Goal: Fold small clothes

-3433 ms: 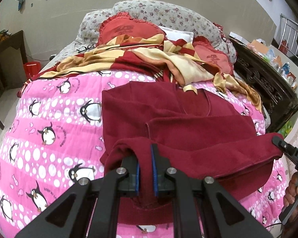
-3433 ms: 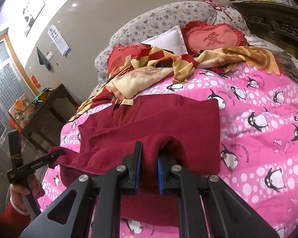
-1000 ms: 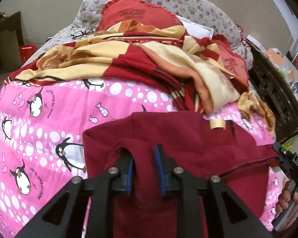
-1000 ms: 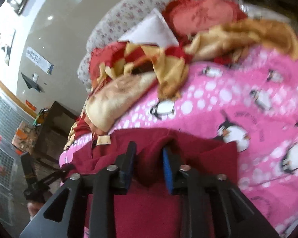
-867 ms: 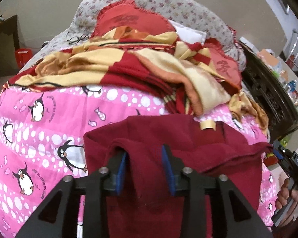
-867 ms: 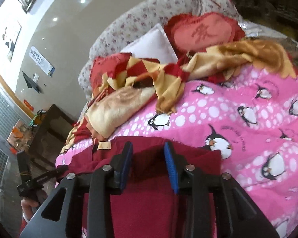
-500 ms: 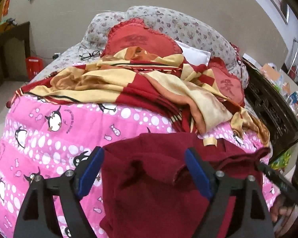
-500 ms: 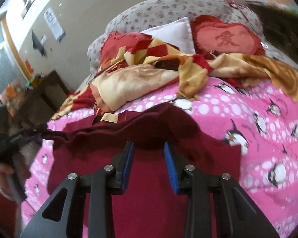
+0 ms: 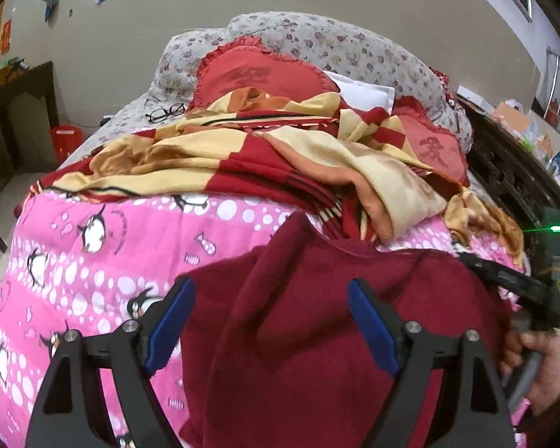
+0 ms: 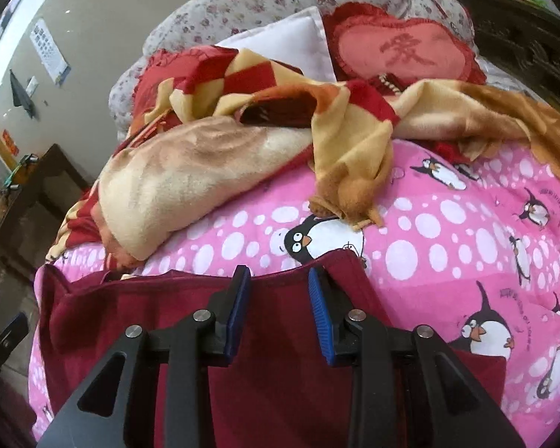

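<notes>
On the pink penguin quilt [image 9: 93, 246] lies the maroon garment [image 9: 317, 336], soft, limp and thick-looking. The left gripper [image 9: 270, 321] gapes wide, empty; the right gripper [image 10: 276, 313] hovers half-open over the hem, the best place to pinch.

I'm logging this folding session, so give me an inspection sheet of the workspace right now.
Surface: pink penguin-print quilt on a bed.
Job's things: dark red garment lying folded on the quilt; peaked fold at its far edge.
Clutter: red-and-yellow checked blanket bunched behind the garment; heart-shaped red cushion; eyeglasses.
Grippers: left claw wide open over the garment; right claw open at the garment's far edge.
Cables: nothing seen.
Surroundings: floral headboard, dark wooden furniture.
</notes>
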Demonstrator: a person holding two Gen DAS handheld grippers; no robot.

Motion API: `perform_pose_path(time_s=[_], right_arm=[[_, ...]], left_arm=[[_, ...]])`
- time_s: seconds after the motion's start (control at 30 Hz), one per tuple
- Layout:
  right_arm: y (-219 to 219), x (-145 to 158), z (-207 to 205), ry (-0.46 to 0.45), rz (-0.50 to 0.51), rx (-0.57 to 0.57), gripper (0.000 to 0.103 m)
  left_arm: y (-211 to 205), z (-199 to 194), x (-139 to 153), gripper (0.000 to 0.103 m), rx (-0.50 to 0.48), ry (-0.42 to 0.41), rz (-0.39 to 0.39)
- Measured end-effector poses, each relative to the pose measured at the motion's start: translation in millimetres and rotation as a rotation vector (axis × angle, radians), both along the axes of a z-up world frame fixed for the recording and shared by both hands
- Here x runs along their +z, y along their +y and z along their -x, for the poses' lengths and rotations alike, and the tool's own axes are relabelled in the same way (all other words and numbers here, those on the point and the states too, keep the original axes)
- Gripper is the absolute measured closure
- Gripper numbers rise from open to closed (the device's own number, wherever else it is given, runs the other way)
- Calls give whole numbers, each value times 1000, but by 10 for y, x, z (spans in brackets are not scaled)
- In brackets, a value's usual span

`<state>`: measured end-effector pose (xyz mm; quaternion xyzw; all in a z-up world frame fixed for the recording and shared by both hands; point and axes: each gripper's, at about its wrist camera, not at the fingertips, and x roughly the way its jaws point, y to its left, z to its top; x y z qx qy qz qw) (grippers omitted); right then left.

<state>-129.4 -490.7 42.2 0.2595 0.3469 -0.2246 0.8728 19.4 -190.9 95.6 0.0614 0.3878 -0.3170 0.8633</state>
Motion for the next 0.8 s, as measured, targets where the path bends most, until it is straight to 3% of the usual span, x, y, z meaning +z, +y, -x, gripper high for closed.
perform_pose_path(time_s=[0.2,0.37,0.43,0.57,0.8], right_arm=[[62,205,311,-48,29,-7,56],[-70,-16,228,51,31,-23,56],[-99,-151,173,63,30,-22,56],[-43,-113,180,54,78,-22,56],[248,325,487,13,101,34,56]], left_arm=[[-261,-310,-364,17,83,19,-116],[-340,-384,-512,15,111,-35,-142],[-351,-385,-526,13,119,-60,-152],[-301,-431,-504,12,127,-43,-147],[73,-205,-306,12,110,-36,-130]])
